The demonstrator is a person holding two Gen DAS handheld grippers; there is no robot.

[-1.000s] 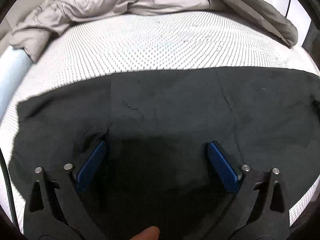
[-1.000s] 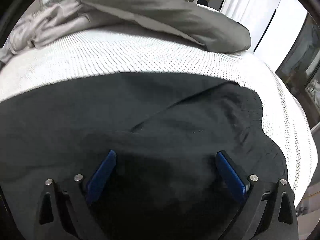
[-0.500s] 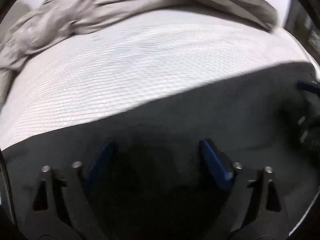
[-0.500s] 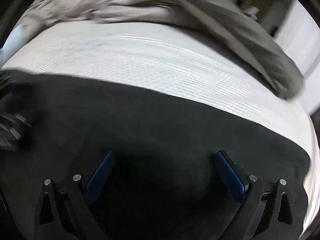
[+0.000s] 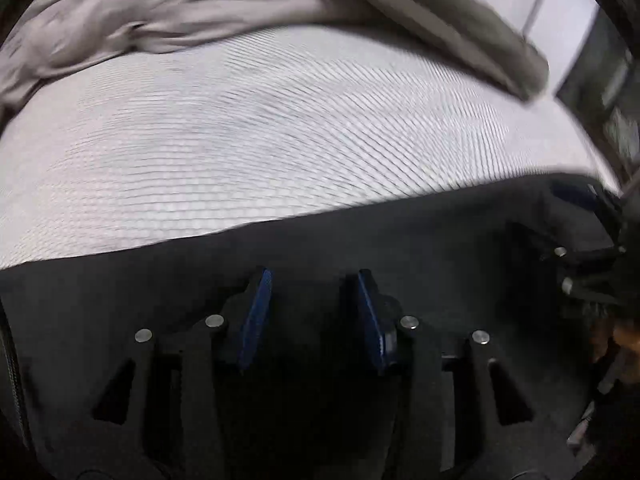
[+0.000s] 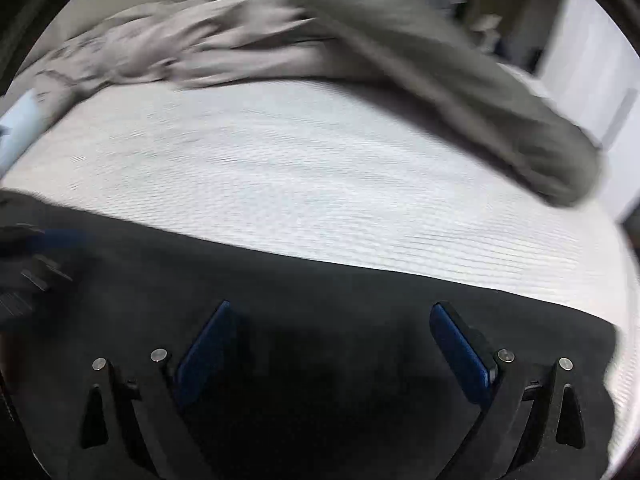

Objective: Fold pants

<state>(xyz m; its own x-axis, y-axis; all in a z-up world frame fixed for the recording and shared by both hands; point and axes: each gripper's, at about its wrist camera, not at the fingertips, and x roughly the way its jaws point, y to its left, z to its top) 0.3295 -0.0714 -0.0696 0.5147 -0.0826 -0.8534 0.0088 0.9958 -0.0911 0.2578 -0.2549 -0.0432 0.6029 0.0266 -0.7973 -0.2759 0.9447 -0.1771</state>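
Note:
Black pants (image 5: 400, 248) lie flat on a white mattress, with their far edge straight across the middle of both views. My left gripper (image 5: 313, 276) points down at the cloth just short of that edge. Its jaws are closing with a gap still between the blue pads (image 5: 256, 312), and I cannot tell whether cloth is caught there. My right gripper (image 6: 332, 308) hangs wide open over the pants (image 6: 320, 280), close to the same edge. Each gripper shows blurred at the side of the other's view: the right gripper (image 5: 580, 256) and the left gripper (image 6: 36, 256).
The white textured mattress (image 5: 280, 140) stretches beyond the pants. A rumpled grey duvet (image 5: 200, 12) is heaped along the far side of the mattress (image 6: 320, 184), and the duvet (image 6: 440, 60) reaches toward the right corner. White walls or doors stand at the far right.
Both grippers have moved along the pants toward each other, so each now shows in the other's view. The left jaws have narrowed a lot. The right jaws stay wide.

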